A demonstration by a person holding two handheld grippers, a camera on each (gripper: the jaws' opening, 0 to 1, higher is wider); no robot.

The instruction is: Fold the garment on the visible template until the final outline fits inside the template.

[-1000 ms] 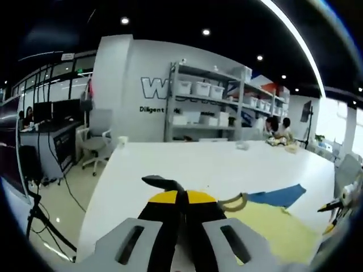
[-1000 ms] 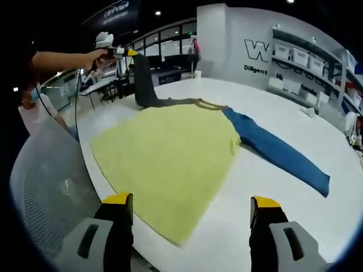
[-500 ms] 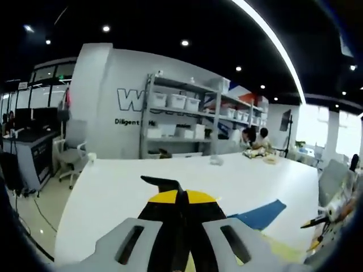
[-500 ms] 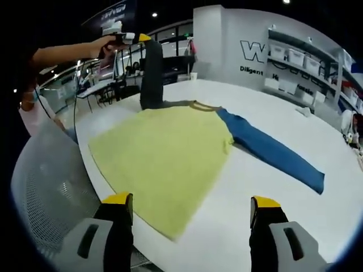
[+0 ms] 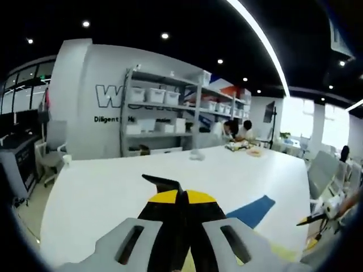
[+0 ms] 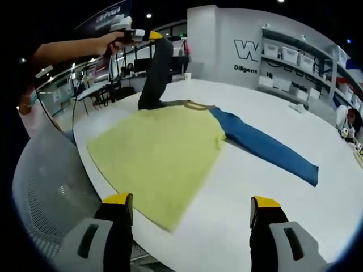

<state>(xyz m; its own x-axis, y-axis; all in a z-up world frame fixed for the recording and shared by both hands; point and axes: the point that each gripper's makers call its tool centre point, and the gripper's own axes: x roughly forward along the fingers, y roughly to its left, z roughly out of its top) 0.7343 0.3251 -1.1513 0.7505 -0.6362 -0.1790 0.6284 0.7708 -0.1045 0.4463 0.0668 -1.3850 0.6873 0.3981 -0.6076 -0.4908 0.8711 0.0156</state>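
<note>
1. Right gripper [image 6: 191, 212] at bottom centre, jaws wide, holding nothing.
2. Yellow long-sleeved shirt [image 6: 161, 150] lies mid-frame on the white table [image 6: 272, 198]; blue sleeve [image 6: 264, 146] stretched right.
3. Left gripper [image 6: 152, 35], upper left, clamps the dark sleeve [image 6: 154, 76], lifted.

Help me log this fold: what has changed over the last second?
The left claw, shut on the dark sleeve, has carried it higher and over toward the yellow body. The blue sleeve stayed flat on the white table, and the right claw stayed open, holding nothing.
</note>
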